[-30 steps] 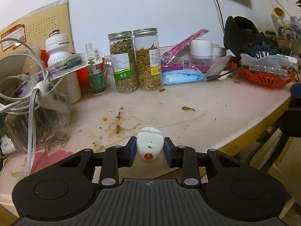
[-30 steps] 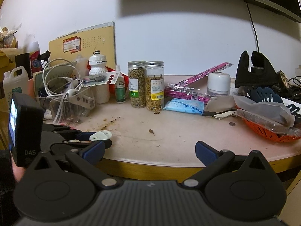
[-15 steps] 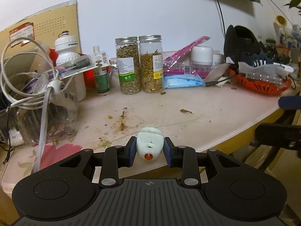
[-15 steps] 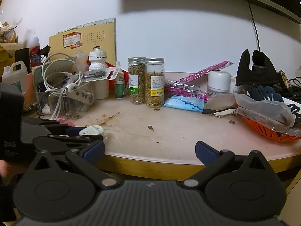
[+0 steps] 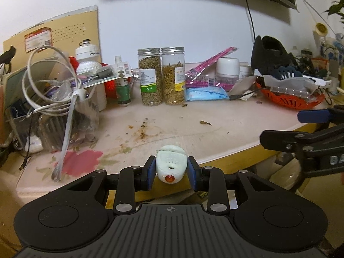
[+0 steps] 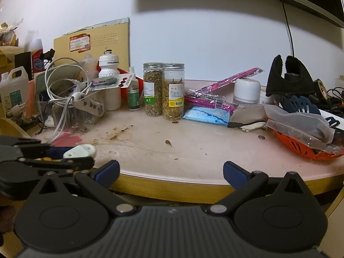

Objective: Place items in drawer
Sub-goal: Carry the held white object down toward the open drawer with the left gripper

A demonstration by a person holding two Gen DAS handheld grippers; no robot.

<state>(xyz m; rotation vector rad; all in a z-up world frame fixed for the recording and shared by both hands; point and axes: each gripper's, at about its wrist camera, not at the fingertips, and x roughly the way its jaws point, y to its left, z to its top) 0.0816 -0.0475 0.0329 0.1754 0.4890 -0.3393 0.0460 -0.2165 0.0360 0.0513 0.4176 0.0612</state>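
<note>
A: Our left gripper (image 5: 171, 169) has its blue pads (image 5: 150, 172) pressed against both sides of a small pale green device (image 5: 171, 165) with an orange button on the end facing the camera. We hold it just off the near edge of the table (image 5: 215, 129), clear of the surface.

B: From the right wrist view we see the same device (image 6: 80, 151) poking out of that gripper at the far left, level with the tabletop edge. Our right gripper (image 6: 171, 173) has its fingers spread wide with nothing between them, in front of the yellow table rim.

A: We cannot make out any drawer in either view.

B: On the table, two clear jars of dried herbs (image 6: 163, 91) stand touching side by side near the wall. A green spray bottle (image 6: 133, 92) is just to their left, a blue packet (image 6: 207, 115) just to their right.

A: Further left we see a white sports bottle (image 5: 88, 57) behind a tangle of white cable (image 5: 49, 86). At the far right an orange basket (image 5: 290, 101) sits under plastic bags.

B: Brown crumbs and stains (image 6: 118, 133) mark the middle of the surface.
</note>
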